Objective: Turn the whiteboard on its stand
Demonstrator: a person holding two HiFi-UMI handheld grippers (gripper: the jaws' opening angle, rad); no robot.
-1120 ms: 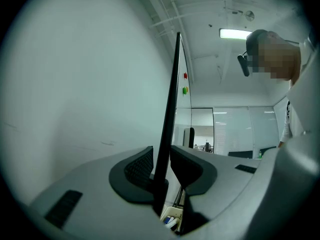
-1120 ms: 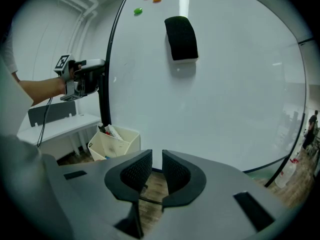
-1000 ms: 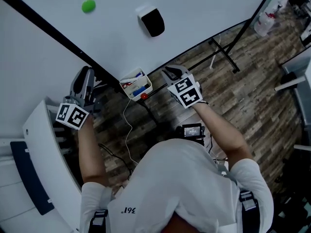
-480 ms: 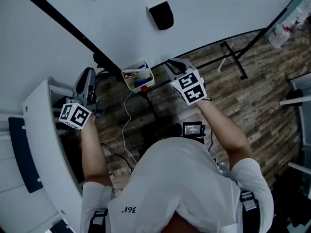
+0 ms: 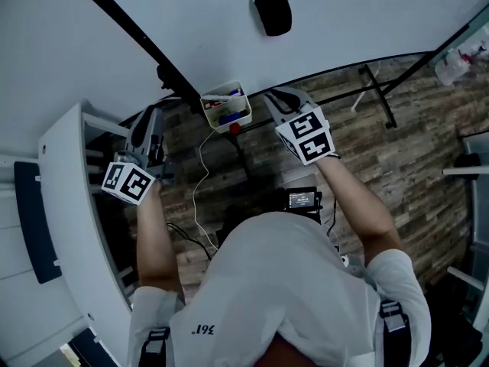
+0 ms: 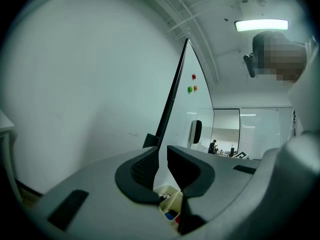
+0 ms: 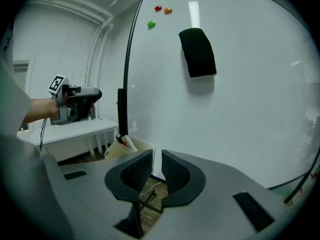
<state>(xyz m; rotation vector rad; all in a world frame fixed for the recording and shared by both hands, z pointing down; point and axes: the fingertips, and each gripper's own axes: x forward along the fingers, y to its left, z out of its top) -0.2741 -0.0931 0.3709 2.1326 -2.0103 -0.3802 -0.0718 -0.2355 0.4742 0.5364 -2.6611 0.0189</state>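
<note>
- Whiteboard [image 5: 359, 21] stands just ahead of me on its black stand [image 5: 380, 98].
- My R gripper [image 7: 156, 170]: jaws a slit apart, nothing pinched, tips at board's lower edge; touching or not, can't tell.
- My L gripper [image 6: 161, 165]: jaws just been closing, now a narrow gap, empty, near board's black side edge, over white desk [image 5: 65, 205].
- Marker box [image 5: 227, 107] hangs at board's corner btw. both grippers.
- Farther up the board: black eraser [image 5: 273, 12], then magnets [image 7: 151, 23].

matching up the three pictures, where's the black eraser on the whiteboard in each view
Head view: the black block eraser is at top centre, on the whiteboard.
Left gripper view: the eraser is small, right of centre, on the board's face.
Right gripper view: the eraser is large, in the upper middle.
Shared landmark: the small white marker box by the board's black frame.
</note>
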